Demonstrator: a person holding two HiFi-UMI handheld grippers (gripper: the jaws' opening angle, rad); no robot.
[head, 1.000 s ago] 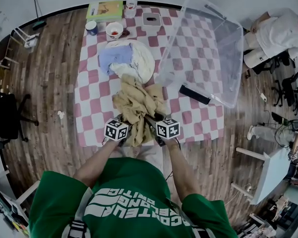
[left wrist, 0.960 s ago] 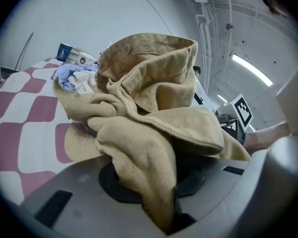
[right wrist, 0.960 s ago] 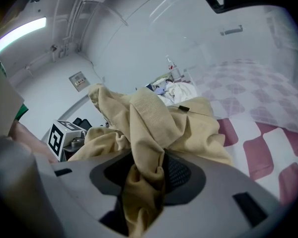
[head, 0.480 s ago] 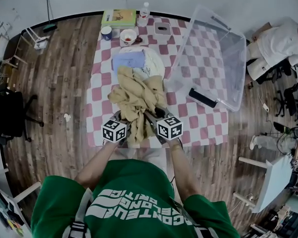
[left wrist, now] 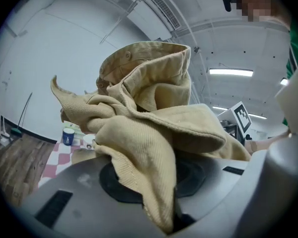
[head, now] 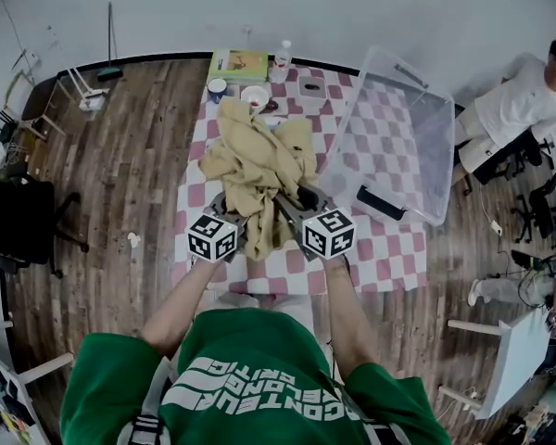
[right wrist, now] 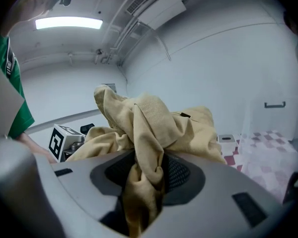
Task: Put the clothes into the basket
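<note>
- We hold the tan corduroy garment (head: 259,170) between both grippers, raised over the middle of the bench (head: 389,248) and outside the basket
- In the head view its long axis runs away from us, from the jaws up towards the far end of the bench, with the bulk bunched at that far end
- The left gripper (head: 230,216) is clenched on one fold of the garment (left wrist: 149,128), and the cloth is pinched right at the jaws (left wrist: 169,219)
- The right gripper (head: 292,209) grasps another twisted fold (right wrist: 154,128), which is squeezed between its jaws (right wrist: 139,202)
- The cloth is finely ribbed, soft and heavily creased, with stitched seams; in the left gripper view a curved, banded edge stands open at the top
- The clear plastic basket (head: 426,128) is a rectangular tub with rounded corners, sitting tilted at the bench's right side, apart from the garment
- The bench wears a red-and-white chequered cloth, and the floor around it is of wood planks
- A flat black oblong object (head: 380,202) lies just beside the basket's near rim
- At the far end stand a blue cup (head: 217,88), a white bowl (head: 255,96), a green book (head: 239,65), a clear bottle (head: 283,54) and a grey box (head: 311,85)
</note>
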